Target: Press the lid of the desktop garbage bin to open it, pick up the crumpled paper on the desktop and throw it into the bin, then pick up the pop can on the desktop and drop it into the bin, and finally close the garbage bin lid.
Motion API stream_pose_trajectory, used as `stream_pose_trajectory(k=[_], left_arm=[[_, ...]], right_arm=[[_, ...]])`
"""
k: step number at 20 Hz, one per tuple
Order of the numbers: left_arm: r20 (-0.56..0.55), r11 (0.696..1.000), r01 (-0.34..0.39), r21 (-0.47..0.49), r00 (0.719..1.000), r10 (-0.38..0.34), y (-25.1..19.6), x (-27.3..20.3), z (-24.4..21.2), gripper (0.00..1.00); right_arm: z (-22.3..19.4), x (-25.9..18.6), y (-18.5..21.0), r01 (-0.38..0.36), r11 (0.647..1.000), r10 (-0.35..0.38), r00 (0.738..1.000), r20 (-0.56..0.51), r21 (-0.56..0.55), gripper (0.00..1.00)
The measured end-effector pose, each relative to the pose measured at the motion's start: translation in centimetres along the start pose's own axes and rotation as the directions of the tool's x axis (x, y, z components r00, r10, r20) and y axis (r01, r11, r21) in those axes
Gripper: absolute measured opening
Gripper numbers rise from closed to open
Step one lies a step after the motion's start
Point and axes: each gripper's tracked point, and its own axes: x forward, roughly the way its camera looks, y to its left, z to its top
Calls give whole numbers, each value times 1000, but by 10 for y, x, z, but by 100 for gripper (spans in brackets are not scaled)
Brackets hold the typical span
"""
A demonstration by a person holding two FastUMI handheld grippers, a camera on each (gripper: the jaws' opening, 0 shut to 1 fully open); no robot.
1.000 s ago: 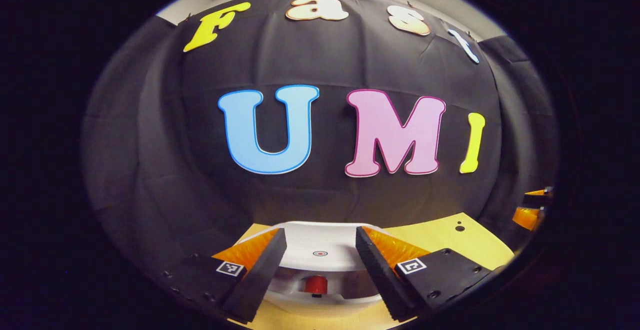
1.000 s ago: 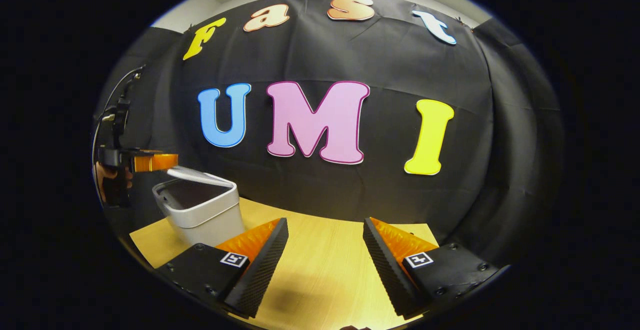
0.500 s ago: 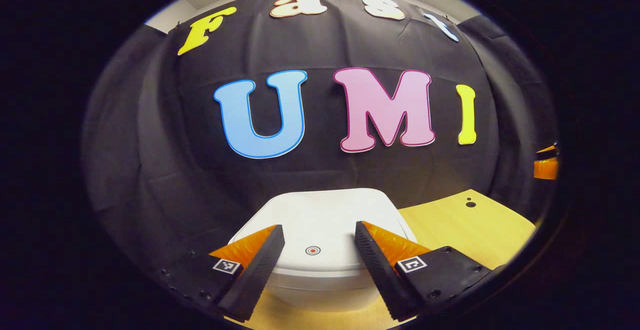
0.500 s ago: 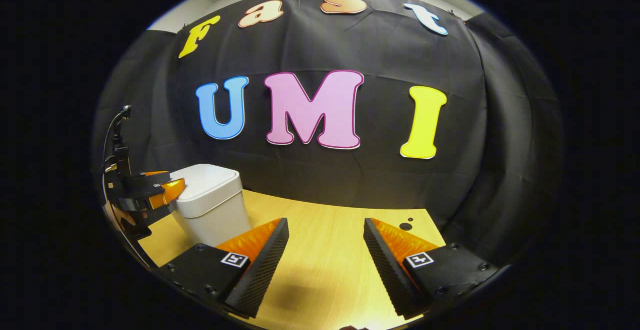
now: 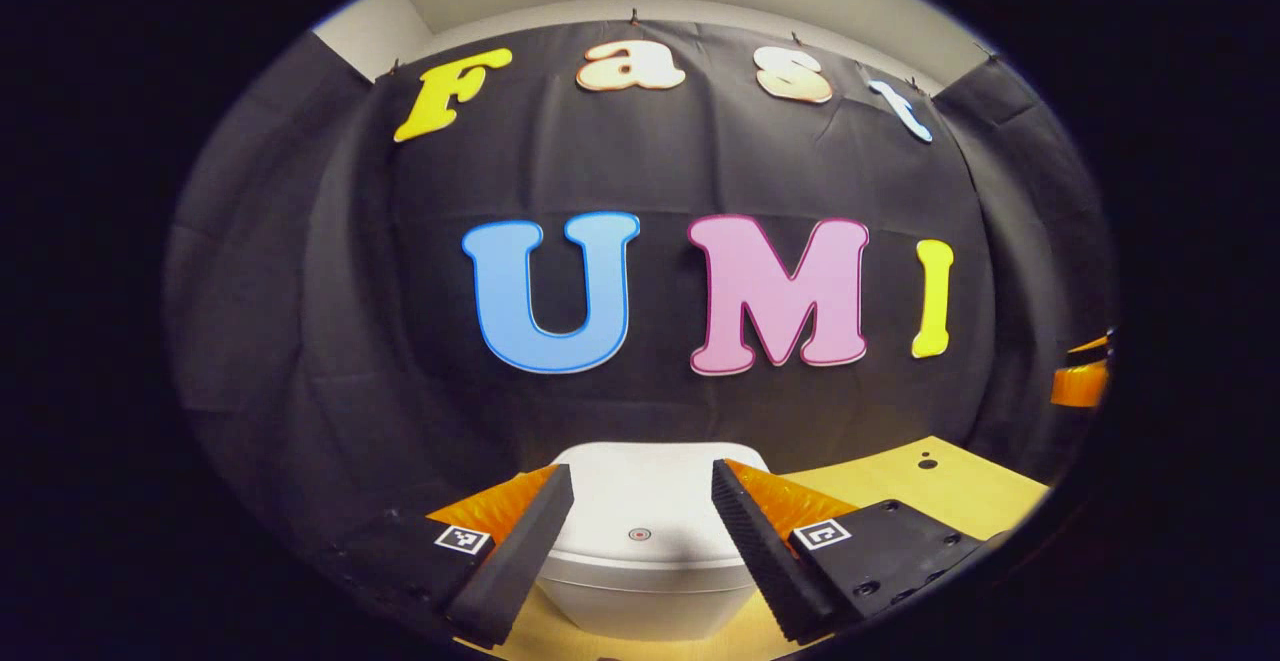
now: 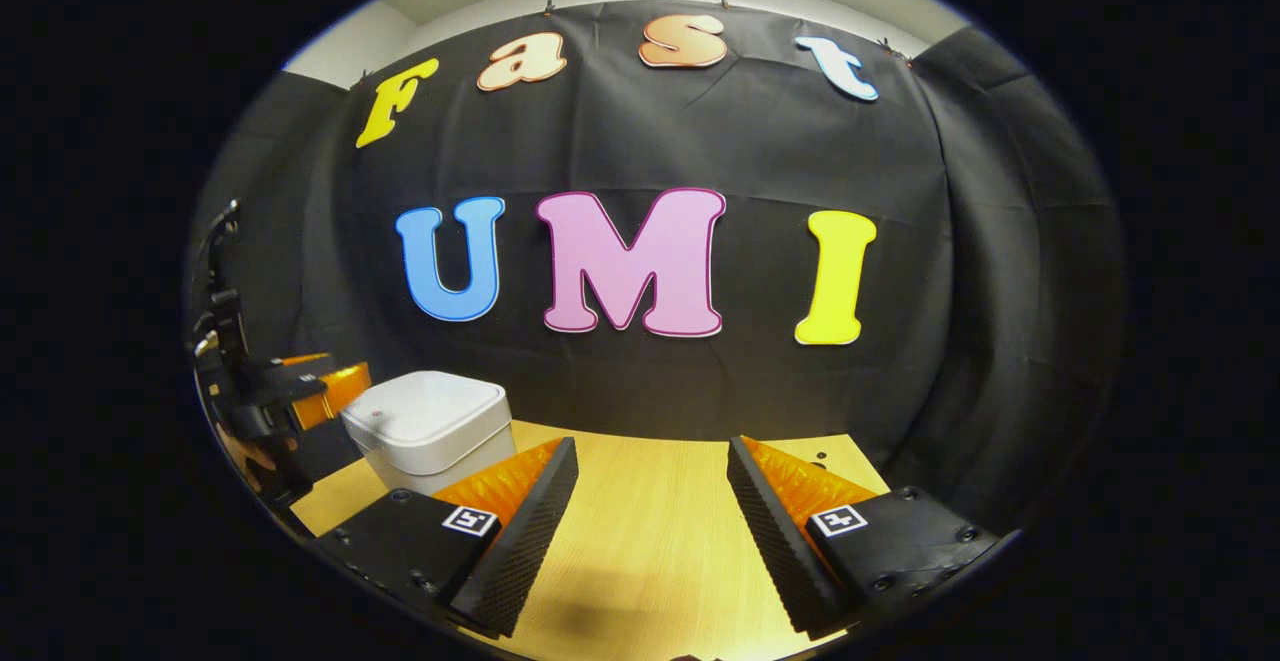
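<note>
Bin (image 5: 640, 526) lid (image 6: 428, 411) sits down, final step looks done; both claws, left claw (image 5: 640, 541) and right claw (image 6: 650, 531), spread and empty, next just back off.

You have one white plastic desktop garbage bin (image 5: 640, 581) with rounded corners on the bench, carrying one lid (image 6: 428, 409), shut flat. One small round red-ringed mark (image 5: 640, 534) sits on that lid. One light wooden tabletop (image 6: 650, 541) bears it. Two dark round holes (image 5: 926, 460) show in the tabletop's far corner. Two grippers count: left gripper (image 5: 640, 511), right gripper (image 6: 650, 486), each with two fingers spread apart.
</note>
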Motion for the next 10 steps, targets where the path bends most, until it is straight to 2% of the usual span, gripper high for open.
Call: stream_pose_trajectory(k=[1, 4, 10], left_arm=[[62, 1000, 2, 17, 998, -3, -4, -18, 33, 94], [161, 999, 30, 12, 987, -32, -15, -62, 83, 94], [204, 999, 42, -22, 978, -36, -15, -112, 88, 94]], right_arm=[[5, -5, 7, 1, 1000, -1, 1000, 9, 0, 97], [21, -18, 29, 0, 1000, -1, 999, 48, 3, 97], [47, -61, 52, 47, 999, -43, 981, 187, -16, 97]])
